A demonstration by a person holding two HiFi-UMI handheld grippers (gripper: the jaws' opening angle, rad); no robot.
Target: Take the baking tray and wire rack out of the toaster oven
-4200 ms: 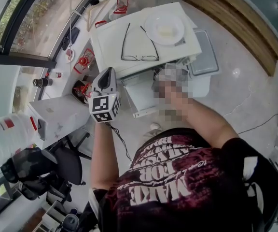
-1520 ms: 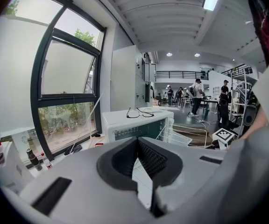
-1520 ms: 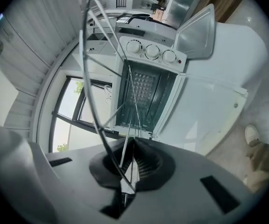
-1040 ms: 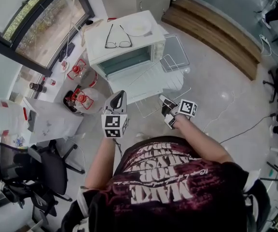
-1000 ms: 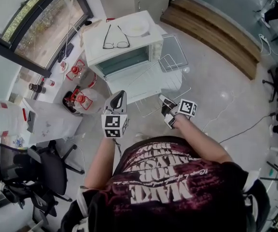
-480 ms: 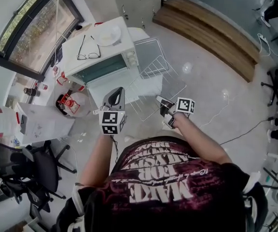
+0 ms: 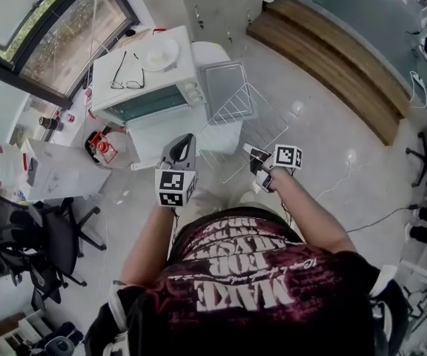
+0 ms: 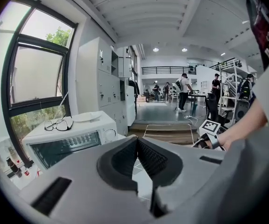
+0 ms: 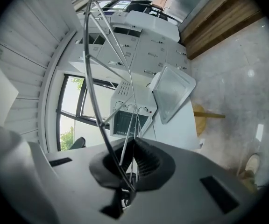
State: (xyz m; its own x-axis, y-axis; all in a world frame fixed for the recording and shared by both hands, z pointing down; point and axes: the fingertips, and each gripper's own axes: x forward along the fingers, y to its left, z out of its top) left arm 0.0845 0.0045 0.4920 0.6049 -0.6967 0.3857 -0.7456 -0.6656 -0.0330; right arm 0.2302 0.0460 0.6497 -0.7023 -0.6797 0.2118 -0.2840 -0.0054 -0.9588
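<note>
Right tool (image 7: 255,156) is clamped shut on the near edge of the wire rack (image 7: 237,112). Its own view shows rack wires running straight down between the pads, firmly pinched. Change noted: a few seconds back my right hand was in at the mouth of the toaster oven (image 7: 145,80). A second ago the rack was already free of it. Now I have backed farther off, so the oven sits smaller in the head view and the rack hangs tilted in the air between me and the bench (image 7: 158,138). Its far edge reaches over the bench corner. Baking tray (image 7: 225,87) lies flat on the bench just beside the oven, on the right in the head view, with neither tool on it. My reading: both pieces are out of the oven, so the removal itself looks done, and what remains is finding the rack a place to rest. Left tool (image 7: 187,141) is closed as well, pads meeting at the tips with nothing between them, and it is well apart from rack and tray. Glasses (image 7: 124,82) and plate (image 7: 160,53) sit on the oven top.
</note>
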